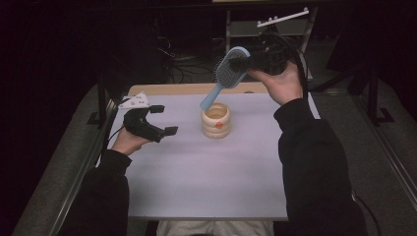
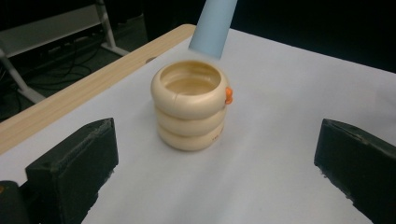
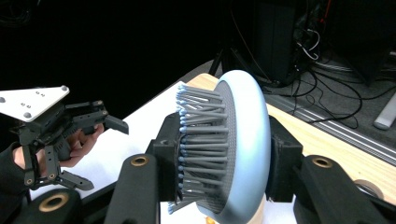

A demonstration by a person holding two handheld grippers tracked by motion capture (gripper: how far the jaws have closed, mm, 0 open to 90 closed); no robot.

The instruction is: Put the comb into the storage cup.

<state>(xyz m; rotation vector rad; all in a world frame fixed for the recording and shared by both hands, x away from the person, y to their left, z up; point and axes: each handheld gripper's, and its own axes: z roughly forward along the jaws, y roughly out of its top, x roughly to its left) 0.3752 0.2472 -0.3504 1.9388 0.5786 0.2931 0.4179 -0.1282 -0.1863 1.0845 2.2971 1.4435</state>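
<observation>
White table: right gripper clamps hairbrush above cup; left gripper gapes

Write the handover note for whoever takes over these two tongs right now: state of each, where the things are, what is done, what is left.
Right tongs: shut on the blue hairbrush head, handle pointing down just above the cream ringed cup.
Left tongs: open, holding nothing, left of the cup.
Cup: upright mid-table on the white mat.
Done: brush picked up and lined up over the cup.
Left, probably: lower the handle into the cup and let go.
</observation>
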